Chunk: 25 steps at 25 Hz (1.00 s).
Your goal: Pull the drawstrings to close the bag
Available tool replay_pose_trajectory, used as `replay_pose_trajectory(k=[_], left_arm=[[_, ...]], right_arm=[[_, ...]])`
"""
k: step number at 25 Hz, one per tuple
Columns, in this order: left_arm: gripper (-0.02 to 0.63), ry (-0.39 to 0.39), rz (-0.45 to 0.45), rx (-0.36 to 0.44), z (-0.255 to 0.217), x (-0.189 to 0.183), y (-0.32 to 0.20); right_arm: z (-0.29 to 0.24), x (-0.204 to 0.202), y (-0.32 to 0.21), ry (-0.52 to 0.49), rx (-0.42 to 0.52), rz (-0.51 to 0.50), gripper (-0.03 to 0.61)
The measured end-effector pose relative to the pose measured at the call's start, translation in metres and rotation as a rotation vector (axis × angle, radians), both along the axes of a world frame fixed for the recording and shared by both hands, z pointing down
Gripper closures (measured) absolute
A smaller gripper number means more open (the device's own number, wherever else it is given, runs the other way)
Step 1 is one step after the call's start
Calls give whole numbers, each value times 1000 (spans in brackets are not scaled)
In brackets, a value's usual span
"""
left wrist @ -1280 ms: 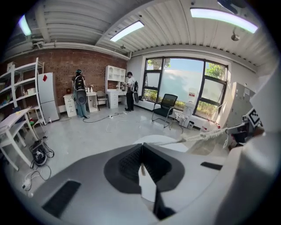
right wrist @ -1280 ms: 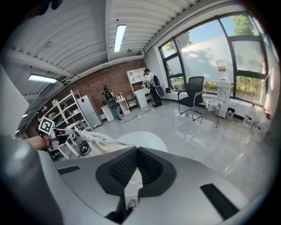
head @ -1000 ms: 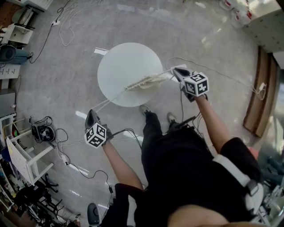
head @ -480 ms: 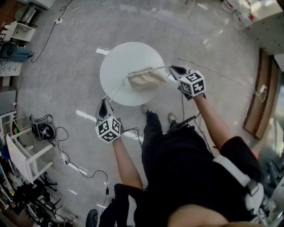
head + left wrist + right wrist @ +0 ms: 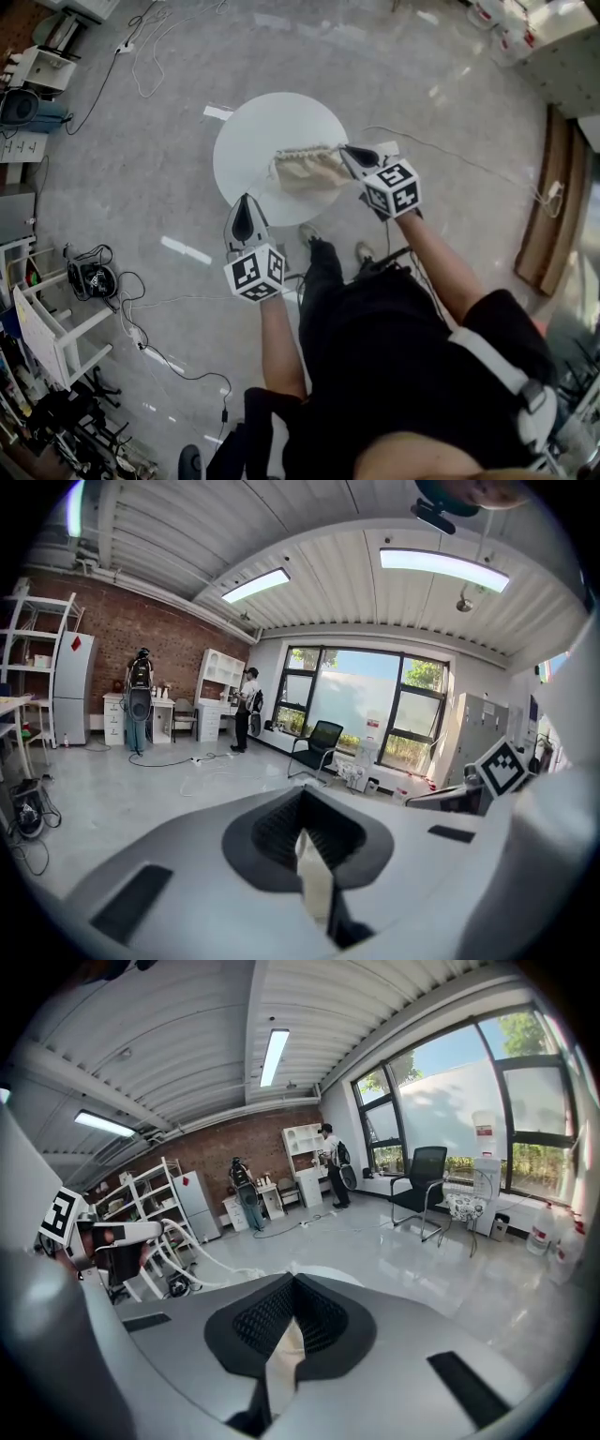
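From the head view, the round white counter stands on the grey floor. The beige bag lies bunched on it, toward the 4 o'clock side of the top. The right tongs have their tips at the bag's 3 o'clock end, right against the gathered cloth. The left tongs hang at about 7 o'clock from the bag, at the counter's rim. Their marker cube is nearer the person, over the floor. The cord between the left tongs and the bag is too thin to trace here.

In the left gripper view, the left tongs are closed. A cream strip, the left drawstring, is nipped between the ribbed pads. At 12 o'clock beyond them are a black office chair and tall windows.

In the right gripper view, the right tongs are likewise pressed together, pinching the right drawstring, which runs back toward the camera. White cables trail over the glossy floor at 10 o'clock.
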<state>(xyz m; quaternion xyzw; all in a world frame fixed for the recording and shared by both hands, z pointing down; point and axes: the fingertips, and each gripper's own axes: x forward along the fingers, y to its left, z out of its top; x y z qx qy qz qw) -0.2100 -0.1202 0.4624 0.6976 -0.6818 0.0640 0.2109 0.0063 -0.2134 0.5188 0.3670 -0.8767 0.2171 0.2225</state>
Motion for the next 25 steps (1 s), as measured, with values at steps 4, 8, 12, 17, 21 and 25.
replay_pose_trajectory(k=[4,8,12,17,21,25], left_arm=[[615,5,17,30,-11,14,-6],[615,10,48,61,-26,31,-8],[615,11,71,96,-40,51,-8],[615,20,73,115,-44,65,-6],[615,31,68,122,-49,72,-4],[615,38,72,125,-51,76,-1]], right_arm=[[-4,-12,7,-14,0,8,583],[-12,-21,14,-25,1,8,583],[-21,-26,19,-38,11,7,583],[-28,-34,26,-49,37,2,581],[-32,-36,30,-55,40,-6,581],[-36,-39,34,-62,43,-14,581]])
